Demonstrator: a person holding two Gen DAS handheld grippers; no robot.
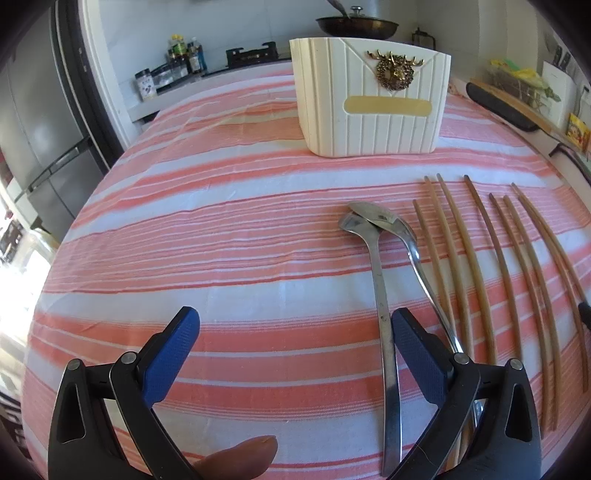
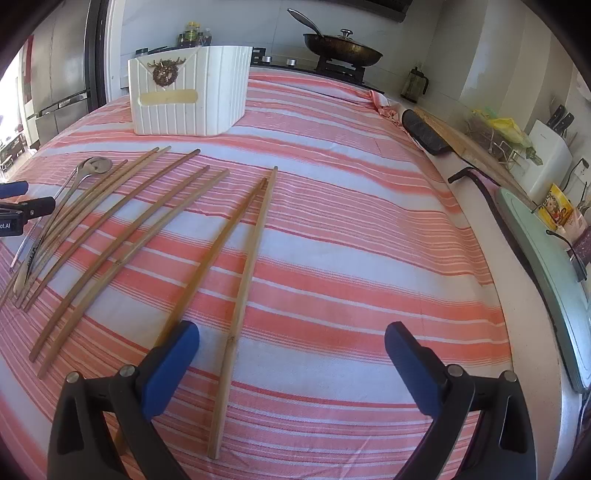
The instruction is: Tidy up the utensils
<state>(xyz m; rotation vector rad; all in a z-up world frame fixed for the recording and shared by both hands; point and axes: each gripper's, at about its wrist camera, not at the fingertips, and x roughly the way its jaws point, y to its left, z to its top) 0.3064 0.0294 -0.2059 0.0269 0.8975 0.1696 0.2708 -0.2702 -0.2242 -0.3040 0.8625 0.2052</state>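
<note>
Both wrist views low over striped cloth, facing white box, shared

A home kitchen, plainly. Straight ahead of the left tool, past the striped cloth covering the bench, a lidded frying pan sits on a gas stove. Off to the far left stands a tall steel fridge, with sauce bottles and jars lined up on the counter beside it. To the right of the right tool: a knife block, a wooden cutting board and a glass jug.
</note>
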